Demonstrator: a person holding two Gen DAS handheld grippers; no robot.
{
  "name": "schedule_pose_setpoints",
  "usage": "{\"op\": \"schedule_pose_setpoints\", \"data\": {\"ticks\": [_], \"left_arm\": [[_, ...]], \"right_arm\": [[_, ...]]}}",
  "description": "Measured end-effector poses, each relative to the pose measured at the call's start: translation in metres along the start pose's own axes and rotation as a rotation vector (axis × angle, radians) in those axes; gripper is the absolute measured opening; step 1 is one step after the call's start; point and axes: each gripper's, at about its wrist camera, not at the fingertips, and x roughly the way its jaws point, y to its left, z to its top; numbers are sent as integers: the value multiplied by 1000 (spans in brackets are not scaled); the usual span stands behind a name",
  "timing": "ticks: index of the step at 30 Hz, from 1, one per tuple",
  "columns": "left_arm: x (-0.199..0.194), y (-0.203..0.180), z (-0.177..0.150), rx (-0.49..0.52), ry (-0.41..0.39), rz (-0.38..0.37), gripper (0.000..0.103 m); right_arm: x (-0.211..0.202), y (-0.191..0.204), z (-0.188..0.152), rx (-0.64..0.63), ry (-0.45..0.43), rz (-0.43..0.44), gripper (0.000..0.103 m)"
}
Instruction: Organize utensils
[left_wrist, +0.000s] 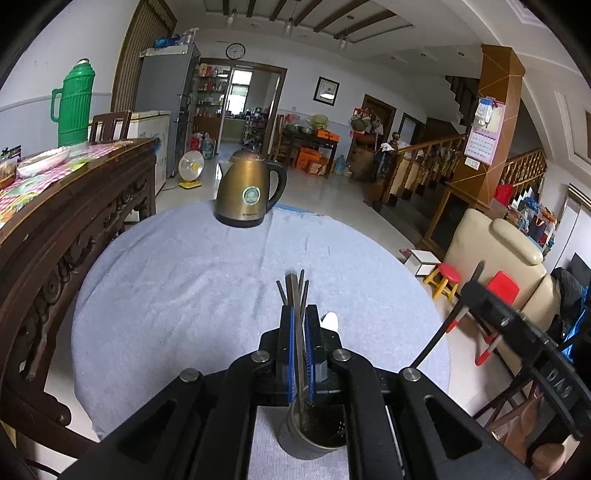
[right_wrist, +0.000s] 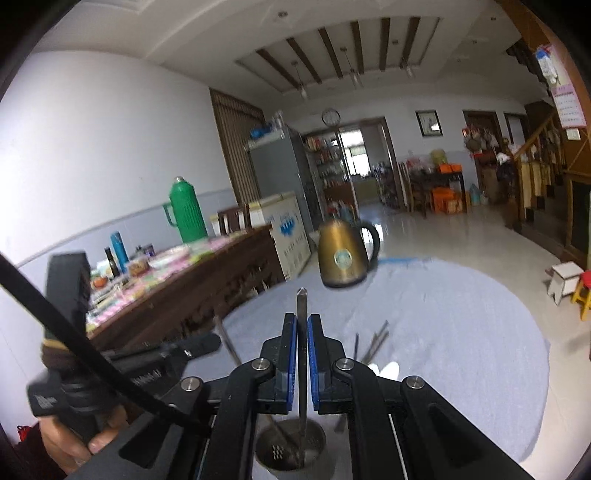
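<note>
Two grippers are in use above a round table (left_wrist: 166, 295) covered with a grey cloth. The left gripper (left_wrist: 299, 314) has its blue-padded fingers (left_wrist: 291, 350) closed on a single dark chopstick (left_wrist: 294, 291), whose lower end reaches into the metal cup (left_wrist: 310, 439) standing directly beneath. More chopsticks (left_wrist: 304, 291) lie on the cloth just beyond. The right gripper (right_wrist: 302, 321) has its fingers (right_wrist: 291, 354) clamped on a metal chopstick (right_wrist: 301, 299), held upright with its lower end inside the cup (right_wrist: 291, 454). A bronze kettle (left_wrist: 249, 188) stands at the table's far edge.
</note>
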Motion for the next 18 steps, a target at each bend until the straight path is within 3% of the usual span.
{"op": "schedule_pose_setpoints", "data": {"ticks": [7,8,9,11,14,16,18], "left_arm": [[-1,6,-4,-26,22,12,6],[-2,7,-5,-29,22,16,6],[-3,8,-5,-30,23,23,6],[-5,9,-7,-18,21,42,6],[-8,9,-12,2,20,86,7],[-9,11,-15,2,24,118,14],[-12,10,-17,9,16,161,35]], "right_arm": [[15,-20,-17,83,121,8,11],[17,-22,-20,100,130,7,26],[18,-25,-22,120,128,-1,49],[13,-33,-25,155,100,-9,74],[-2,-44,-25,187,34,-3,73],[-6,-48,-24,192,13,-24,73],[-11,-52,-21,202,1,-42,73]]}}
